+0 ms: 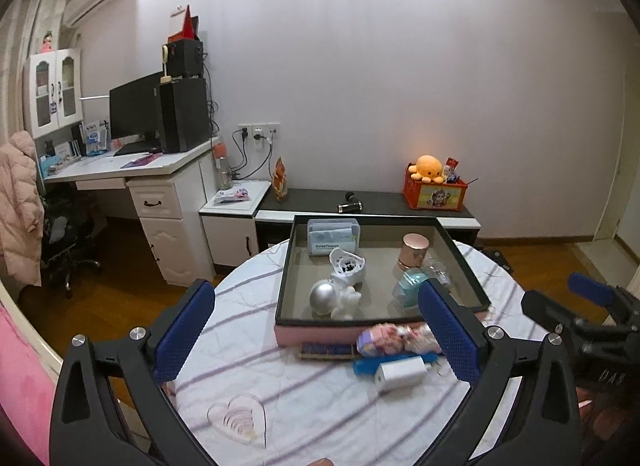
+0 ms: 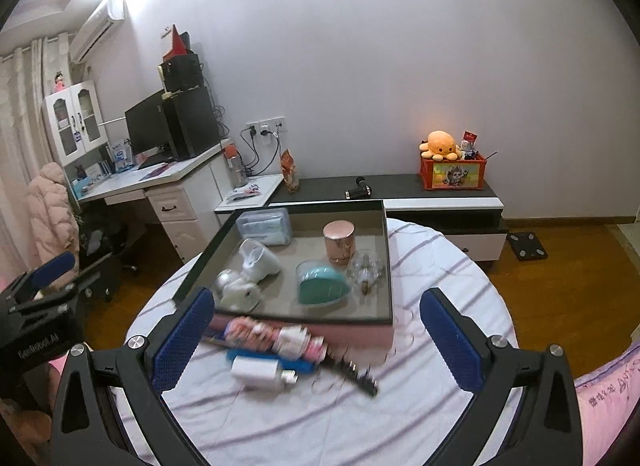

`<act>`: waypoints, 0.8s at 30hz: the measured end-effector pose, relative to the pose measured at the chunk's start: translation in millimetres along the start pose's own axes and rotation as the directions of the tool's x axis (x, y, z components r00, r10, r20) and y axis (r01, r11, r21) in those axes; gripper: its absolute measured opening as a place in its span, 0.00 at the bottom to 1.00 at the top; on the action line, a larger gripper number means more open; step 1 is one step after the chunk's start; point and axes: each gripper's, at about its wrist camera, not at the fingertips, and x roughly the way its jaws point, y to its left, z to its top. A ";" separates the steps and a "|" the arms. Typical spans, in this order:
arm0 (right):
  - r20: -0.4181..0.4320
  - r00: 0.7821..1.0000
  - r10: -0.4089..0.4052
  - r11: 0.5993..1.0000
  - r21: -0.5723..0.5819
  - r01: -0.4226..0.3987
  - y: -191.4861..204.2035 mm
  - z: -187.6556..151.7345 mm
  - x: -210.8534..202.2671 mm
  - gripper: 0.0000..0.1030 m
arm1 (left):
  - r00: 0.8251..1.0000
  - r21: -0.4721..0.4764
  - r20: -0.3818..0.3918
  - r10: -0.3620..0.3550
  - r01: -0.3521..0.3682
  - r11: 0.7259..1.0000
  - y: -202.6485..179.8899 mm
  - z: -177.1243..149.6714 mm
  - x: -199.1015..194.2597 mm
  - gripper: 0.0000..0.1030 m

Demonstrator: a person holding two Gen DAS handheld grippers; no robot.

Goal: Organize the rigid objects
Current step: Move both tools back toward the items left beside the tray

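Blue padded fingers point(image 1: 182, 330) frame each wrist view, and both pairs of tongs stand wide apart with nothing between them. The left gripper point(image 1: 316, 336) hangs above the round table point(image 1: 320, 418), which is covered in a white cloth with purple stripes; the right gripper point(image 2: 316, 338) hangs over the same table from the other side.

A shallow tray point(image 1: 340, 332) with a dark rim and a pink outer wall sits on the far half of the table. Inside it lie a clear box of dental flossers point(image 1: 333, 236) at the far left corner, a rose-gold jar point(image 1: 414, 252) standing upright, a teal heart-shaped case point(image 2: 323, 281), a clear plastic piece point(image 2: 366, 268) just beside the case, a white holder point(image 1: 347, 264), and a silver ball point(image 1: 325, 297) touching a white figurine point(image 1: 349, 302).

Outside the tray, against its near wall, rests a pink and white packet point(image 2: 280, 338). Just in front of it lie a blue bar point(image 2: 272, 362), a white charger point(image 2: 258, 372) partly overlapping the bar, and a dark comb point(image 2: 356, 376). A clear heart-shaped dish point(image 1: 238, 418) sits apart, nearer the left gripper.
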 end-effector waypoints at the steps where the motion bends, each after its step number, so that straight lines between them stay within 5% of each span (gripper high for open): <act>1: 0.007 1.000 0.001 1.000 -0.001 -0.001 3.4 -5.4 -8.9 1.00 | 1.000 -0.003 0.006 0.002 -0.002 1.000 0.0 -3.6 -7.2 1.00; 13: 0.036 0.999 0.008 1.000 0.013 -0.008 12.9 -51.8 -59.4 1.00 | 1.000 -0.023 -0.018 0.004 -0.004 1.000 -4.0 -58.6 -46.2 1.00; 24: 0.042 0.999 0.003 1.000 0.024 -0.004 10.3 -61.8 -67.4 1.00 | 1.000 -0.028 -0.018 0.002 -0.002 1.000 -5.2 -65.8 -49.5 1.00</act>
